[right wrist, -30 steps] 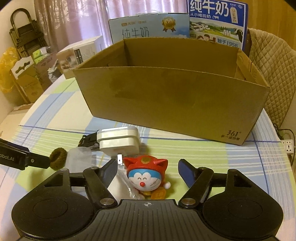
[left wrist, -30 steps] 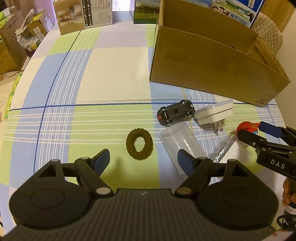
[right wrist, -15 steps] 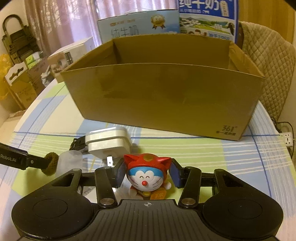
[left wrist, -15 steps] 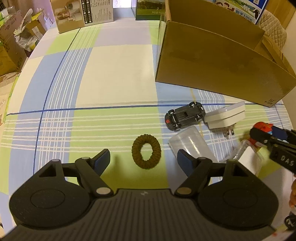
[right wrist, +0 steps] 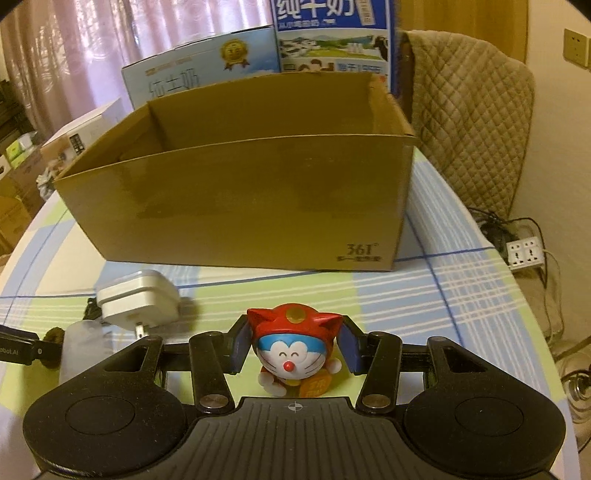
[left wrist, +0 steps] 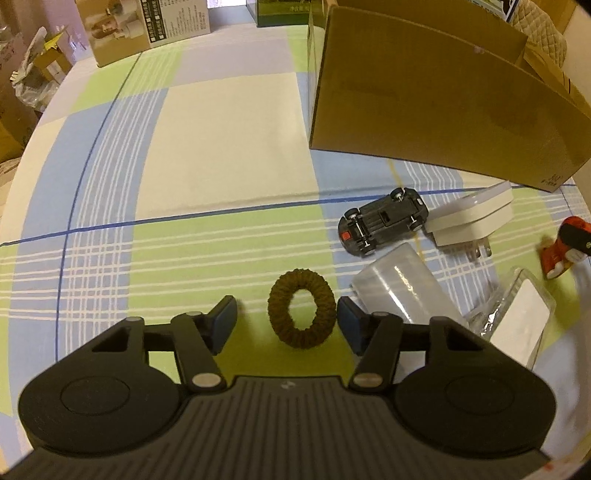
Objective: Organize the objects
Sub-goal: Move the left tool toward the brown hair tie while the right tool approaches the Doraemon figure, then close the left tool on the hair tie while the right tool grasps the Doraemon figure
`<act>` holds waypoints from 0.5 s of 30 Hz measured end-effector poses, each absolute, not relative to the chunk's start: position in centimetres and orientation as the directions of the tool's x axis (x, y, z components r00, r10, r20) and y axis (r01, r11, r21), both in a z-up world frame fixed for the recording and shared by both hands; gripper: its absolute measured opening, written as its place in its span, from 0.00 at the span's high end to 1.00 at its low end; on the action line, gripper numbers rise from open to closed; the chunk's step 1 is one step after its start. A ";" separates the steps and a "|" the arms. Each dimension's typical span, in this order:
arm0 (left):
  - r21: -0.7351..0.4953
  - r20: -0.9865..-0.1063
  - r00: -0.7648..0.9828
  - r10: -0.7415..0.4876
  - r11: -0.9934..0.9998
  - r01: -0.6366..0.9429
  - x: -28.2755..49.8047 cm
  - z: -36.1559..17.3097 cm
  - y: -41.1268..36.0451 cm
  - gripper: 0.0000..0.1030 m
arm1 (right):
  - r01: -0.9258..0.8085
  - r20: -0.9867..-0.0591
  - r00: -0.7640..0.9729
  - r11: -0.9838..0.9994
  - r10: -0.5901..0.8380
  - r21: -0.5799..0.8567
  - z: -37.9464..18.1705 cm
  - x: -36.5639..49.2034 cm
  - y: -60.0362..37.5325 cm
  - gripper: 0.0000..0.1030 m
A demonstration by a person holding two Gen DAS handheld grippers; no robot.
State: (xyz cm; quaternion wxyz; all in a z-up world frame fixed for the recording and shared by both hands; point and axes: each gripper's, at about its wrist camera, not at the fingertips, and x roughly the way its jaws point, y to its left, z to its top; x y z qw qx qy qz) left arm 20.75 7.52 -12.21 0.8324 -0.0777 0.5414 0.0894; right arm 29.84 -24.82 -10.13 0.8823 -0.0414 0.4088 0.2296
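Note:
My right gripper (right wrist: 293, 349) is shut on a Doraemon figure (right wrist: 291, 354) with a red cat hood, held facing the open cardboard box (right wrist: 240, 206). The figure shows at the right edge of the left wrist view (left wrist: 565, 251). My left gripper (left wrist: 284, 323) is open, its blue pads either side of a brown hair scrunchie (left wrist: 302, 314) lying on the checked tablecloth. An upside-down grey toy car (left wrist: 384, 220), a white plug adapter (left wrist: 472, 218), a frosted plastic case (left wrist: 402, 291) and a clear packet (left wrist: 517, 325) lie to the right.
The cardboard box (left wrist: 436, 107) stands at the back right of the table. Milk cartons (right wrist: 332, 40) and a white appliance box (left wrist: 147, 29) stand behind it. A quilted chair (right wrist: 465, 122) and a power strip (right wrist: 524, 253) are to the right.
My right gripper closed on the Doraemon figure and lifted it towards the box. My left gripper moved forward so the scrunchie now lies between its open fingers.

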 end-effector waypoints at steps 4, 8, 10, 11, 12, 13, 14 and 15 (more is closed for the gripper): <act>-0.029 -0.914 0.401 0.063 0.975 -0.219 20.9 -12.5 7.3 0.49 | -0.433 -0.740 0.564 0.894 0.366 0.112 -10.0 29.8 -25.1 0.55; -0.025 -0.908 0.414 0.061 0.980 -0.199 21.1 -12.5 7.2 0.62 | -0.437 -0.742 0.564 0.893 0.364 0.106 -9.9 29.7 -25.0 0.55; -0.026 -0.906 0.420 0.057 0.981 -0.191 21.1 -12.5 7.0 0.66 | -0.438 -0.743 0.563 0.893 0.363 0.104 -10.0 29.9 -24.9 0.55; -0.029 -0.905 0.422 0.054 0.982 -0.188 21.1 -12.5 7.0 0.69 | -0.438 -0.743 0.563 0.893 0.362 0.104 -10.0 29.9 -24.9 0.55; -0.033 -0.904 0.424 0.050 0.982 -0.186 21.0 -12.5 7.0 0.71 | -0.439 -0.743 0.563 0.893 0.363 0.104 -10.0 29.8 -24.9 0.55; -0.039 -0.904 0.425 0.045 0.982 -0.186 20.9 -12.5 7.0 0.74 | -0.439 -0.743 0.562 0.893 0.363 0.104 -9.9 29.8 -24.9 0.55; -0.044 -0.904 0.426 0.040 0.982 -0.186 20.9 -12.5 7.0 0.77 | -0.439 -0.743 0.562 0.892 0.363 0.104 -9.9 29.8 -24.9 0.55; -0.052 -0.904 0.426 0.032 0.982 -0.184 20.8 -12.5 7.0 0.79 | -0.438 -0.743 0.562 0.893 0.364 0.106 -9.9 29.8 -24.9 0.55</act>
